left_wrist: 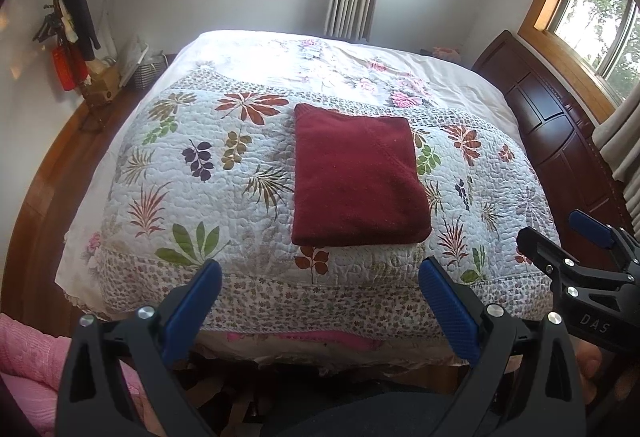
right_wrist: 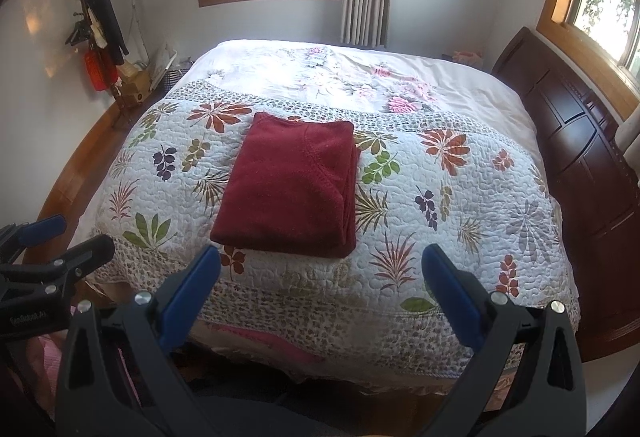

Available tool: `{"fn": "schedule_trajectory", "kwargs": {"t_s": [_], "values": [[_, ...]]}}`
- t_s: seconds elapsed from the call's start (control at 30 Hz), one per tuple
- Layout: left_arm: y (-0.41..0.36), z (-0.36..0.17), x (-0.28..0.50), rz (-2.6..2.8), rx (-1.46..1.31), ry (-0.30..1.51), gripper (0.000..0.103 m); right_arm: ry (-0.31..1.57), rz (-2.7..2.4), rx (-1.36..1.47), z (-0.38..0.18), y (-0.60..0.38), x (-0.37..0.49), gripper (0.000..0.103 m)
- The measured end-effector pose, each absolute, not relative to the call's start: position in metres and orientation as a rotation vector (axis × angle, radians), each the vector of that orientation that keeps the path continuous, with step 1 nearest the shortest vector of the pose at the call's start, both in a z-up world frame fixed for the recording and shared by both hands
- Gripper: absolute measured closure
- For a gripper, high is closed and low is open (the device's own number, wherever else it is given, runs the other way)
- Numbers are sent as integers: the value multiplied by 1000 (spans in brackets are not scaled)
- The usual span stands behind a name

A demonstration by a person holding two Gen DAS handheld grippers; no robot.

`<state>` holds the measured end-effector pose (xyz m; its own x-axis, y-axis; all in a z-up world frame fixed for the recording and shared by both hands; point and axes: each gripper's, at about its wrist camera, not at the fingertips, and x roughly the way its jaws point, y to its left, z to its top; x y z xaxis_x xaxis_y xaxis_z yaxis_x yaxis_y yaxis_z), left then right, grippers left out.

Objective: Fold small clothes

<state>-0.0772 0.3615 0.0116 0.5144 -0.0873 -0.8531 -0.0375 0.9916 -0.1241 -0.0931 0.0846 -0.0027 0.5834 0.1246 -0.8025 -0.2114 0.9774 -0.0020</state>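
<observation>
The dark red garment (left_wrist: pixel 356 177) lies folded into a neat, thick rectangle on the leaf-patterned quilt (left_wrist: pixel 192 173) of the bed (right_wrist: pixel 500 125), near the foot edge and roughly central. A seam line shows across its top layer, and stacked layers show along its right edge in the right wrist view. By the look of it the folding of this piece is done; no other loose clothing lies on the quilt, so little seems left here.

Both grippers hang off the foot of the bed, well apart from the garment, pointing toward it. The left gripper (left_wrist: pixel 320 277) has its fingers spread wide and empty; the right gripper (right_wrist: pixel 320 265) likewise.
</observation>
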Motion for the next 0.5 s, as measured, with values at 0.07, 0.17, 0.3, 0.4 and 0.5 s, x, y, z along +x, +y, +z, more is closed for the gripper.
{"fn": "schedule_trajectory", "kwargs": {"t_s": [0.07,0.17,0.3,0.4,0.5], "values": [[361,11,-76,-28,-132,1032,4,925,196,-101,-2,84,-92,3],[359,13,-76,-27,-124,1028,4,924,192,-101,-1,83,-91,3],[359,13,-75,-25,-123,1026,4,924,190,-98,-2,82,-92,3],[359,13,-73,-22,-122,1026,4,922,192,-104,-2,83,-91,3],[359,14,-73,-17,-121,1022,4,921,194,-112,-3,86,-91,3]]}}
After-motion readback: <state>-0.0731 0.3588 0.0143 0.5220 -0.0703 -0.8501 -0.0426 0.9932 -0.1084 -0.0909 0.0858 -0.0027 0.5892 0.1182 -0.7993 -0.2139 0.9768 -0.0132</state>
